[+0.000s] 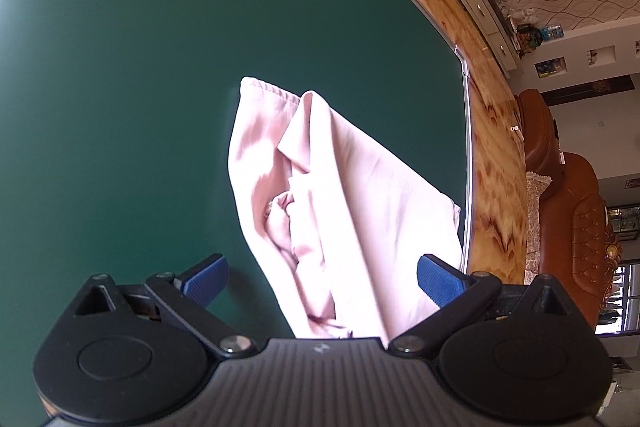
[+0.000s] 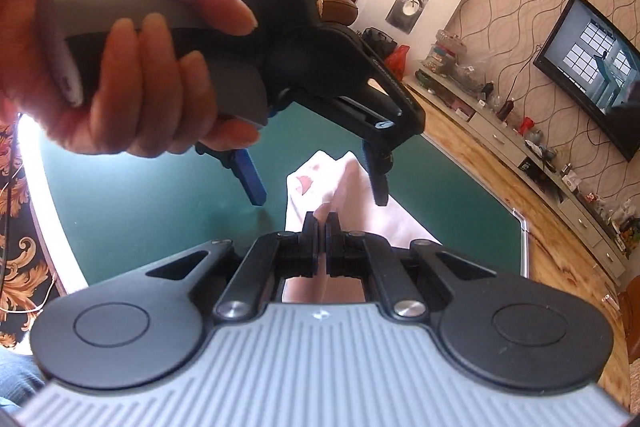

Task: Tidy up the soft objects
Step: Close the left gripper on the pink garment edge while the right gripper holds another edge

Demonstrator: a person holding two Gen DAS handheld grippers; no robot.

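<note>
A pale pink cloth (image 1: 360,195) lies crumpled and partly folded on the green table (image 1: 120,67), near its right edge. My left gripper (image 1: 322,281) hovers open over the cloth's near end, blue pads (image 1: 208,277) wide apart and nothing between them. In the right wrist view a hand (image 2: 120,39) holds the left gripper (image 2: 316,187) above the cloth (image 2: 404,223), fingers pointing down on either side of a raised fold. My right gripper (image 2: 322,223) is shut on that fold of pink cloth, lifting it slightly off the table (image 2: 140,195).
The table's white-trimmed edge (image 1: 466,147) runs close beside the cloth. Beyond it are a wooden floor (image 2: 480,163), a low cabinet (image 2: 520,147) crowded with small items, a wall television (image 2: 600,67) and brown sofas (image 1: 568,195). A patterned rug (image 2: 20,267) lies at left.
</note>
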